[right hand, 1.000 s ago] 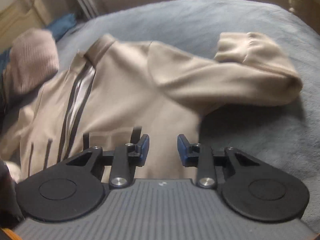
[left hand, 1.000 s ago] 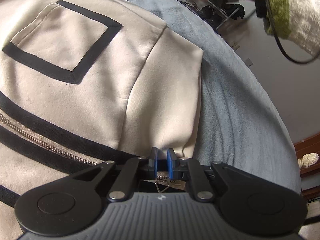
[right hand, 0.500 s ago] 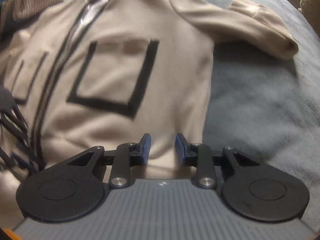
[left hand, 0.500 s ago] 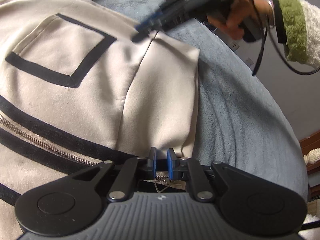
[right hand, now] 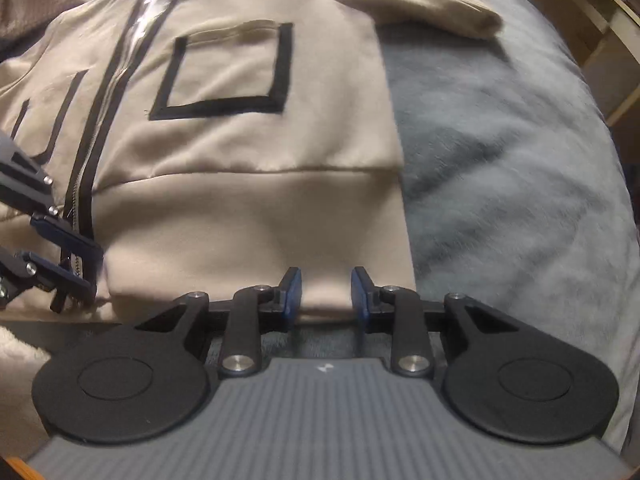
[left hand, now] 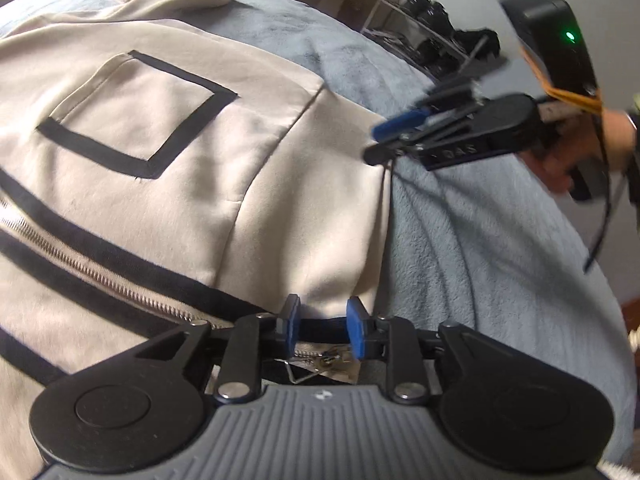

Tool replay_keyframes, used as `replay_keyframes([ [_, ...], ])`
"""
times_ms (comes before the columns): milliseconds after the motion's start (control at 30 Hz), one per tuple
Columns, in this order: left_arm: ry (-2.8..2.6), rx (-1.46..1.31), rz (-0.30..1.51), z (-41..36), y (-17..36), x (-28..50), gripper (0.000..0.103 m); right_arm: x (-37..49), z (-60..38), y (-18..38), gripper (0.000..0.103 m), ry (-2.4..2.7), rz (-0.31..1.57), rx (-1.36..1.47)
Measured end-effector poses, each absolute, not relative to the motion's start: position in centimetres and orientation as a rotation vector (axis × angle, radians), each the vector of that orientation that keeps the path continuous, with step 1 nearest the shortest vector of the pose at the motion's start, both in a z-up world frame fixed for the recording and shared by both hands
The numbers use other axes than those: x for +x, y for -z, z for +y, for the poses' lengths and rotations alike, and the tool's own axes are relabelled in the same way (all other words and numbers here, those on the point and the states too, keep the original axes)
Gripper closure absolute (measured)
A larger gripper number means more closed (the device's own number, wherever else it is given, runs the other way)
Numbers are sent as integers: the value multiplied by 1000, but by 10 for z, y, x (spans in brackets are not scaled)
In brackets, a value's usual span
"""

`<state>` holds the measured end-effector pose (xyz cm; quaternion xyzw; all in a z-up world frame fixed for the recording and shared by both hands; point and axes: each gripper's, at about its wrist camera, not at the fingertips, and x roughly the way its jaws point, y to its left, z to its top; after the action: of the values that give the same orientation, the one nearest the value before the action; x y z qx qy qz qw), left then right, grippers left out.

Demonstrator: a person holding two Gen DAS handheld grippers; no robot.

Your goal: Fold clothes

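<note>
Beige zip jacket [right hand: 248,152] lying flat, front up, on blue-grey blanket [right hand: 500,168], filling left and centre of both views; 1 sleeve [right hand: 420,4] lying out at upper right of right wrist view.

Left gripper [left hand: 323,330] at lower centre, jaws having just been opening, now parted over hem by zipper [left hand: 120,280], pads not pressing cloth.

Right gripper [right hand: 325,294] hovering with jaws parted above hem corner, gripping nothing.

Judging: garment spread only, 0 folds made; sleeves and body folds all remaining.
</note>
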<state>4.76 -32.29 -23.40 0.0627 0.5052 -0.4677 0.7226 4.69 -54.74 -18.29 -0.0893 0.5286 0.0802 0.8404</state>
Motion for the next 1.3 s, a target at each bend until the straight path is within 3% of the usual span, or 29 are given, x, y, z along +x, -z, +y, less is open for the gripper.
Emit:
replay_keyframes([
  [300, 926, 73, 1078, -269, 198, 20, 70, 9, -495, 144, 76, -112, 941, -62],
  [700, 714, -124, 1019, -193, 169, 12, 68, 26, -419, 173, 74, -132, 949, -36],
  [833, 667, -198, 1014, -187, 170, 32, 68, 25, -408, 202, 71, -143, 1050, -133],
  [1100, 602, -239, 1025, -176, 156, 82, 69, 47, -404, 199, 70, -131, 1186, -124],
  [1300, 550, -214, 1074, -119, 118, 125, 69, 66, -409, 139, 70, 33, 1286, 104],
])
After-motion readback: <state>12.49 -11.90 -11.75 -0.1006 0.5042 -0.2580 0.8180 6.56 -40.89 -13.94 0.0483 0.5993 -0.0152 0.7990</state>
